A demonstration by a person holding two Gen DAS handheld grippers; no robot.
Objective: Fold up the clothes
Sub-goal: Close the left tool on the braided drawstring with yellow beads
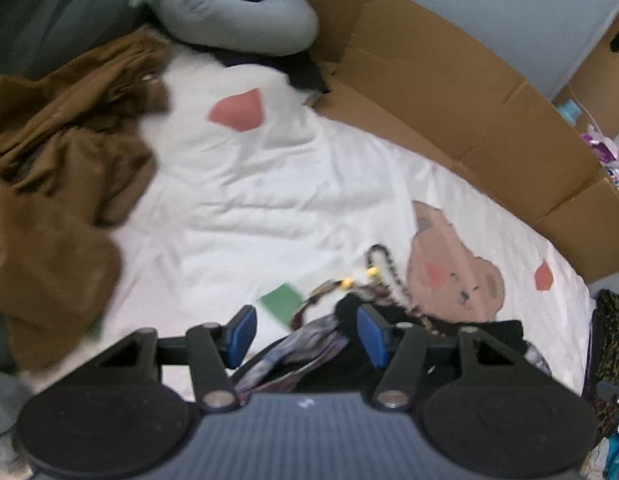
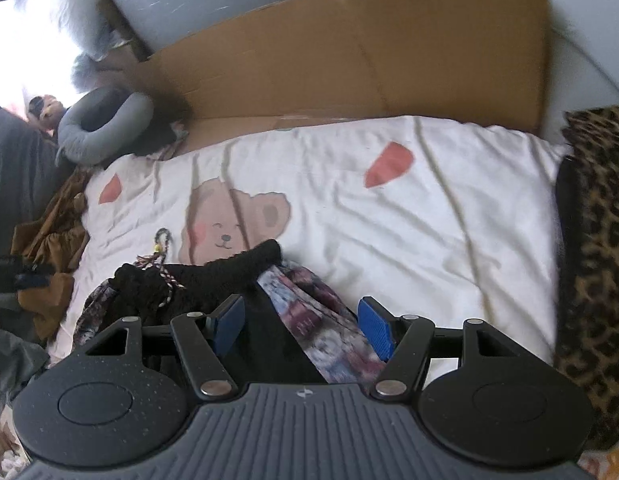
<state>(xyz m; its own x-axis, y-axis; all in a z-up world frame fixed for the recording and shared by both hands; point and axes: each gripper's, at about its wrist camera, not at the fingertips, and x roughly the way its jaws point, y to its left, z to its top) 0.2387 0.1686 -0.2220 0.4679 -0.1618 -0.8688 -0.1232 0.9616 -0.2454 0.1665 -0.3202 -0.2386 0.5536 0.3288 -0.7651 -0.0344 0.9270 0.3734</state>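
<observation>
Both claws, left gripper and right gripper, hang spread over the crumpled black-and-patterned fabric garment; its braided beaded cord could snag a finger.

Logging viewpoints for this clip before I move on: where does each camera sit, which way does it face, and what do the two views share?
Left wrist: sits on the left gripper, looking forward across the white bear-print duvet toward the brown garment and cardboard; its own jaws show, open.
Right wrist: sits on the right gripper, facing the duvet, cardboard and leopard-print fabric; open jaws show.
Shared: the black and patterned garment, braided cord, grey neck pillow.
</observation>
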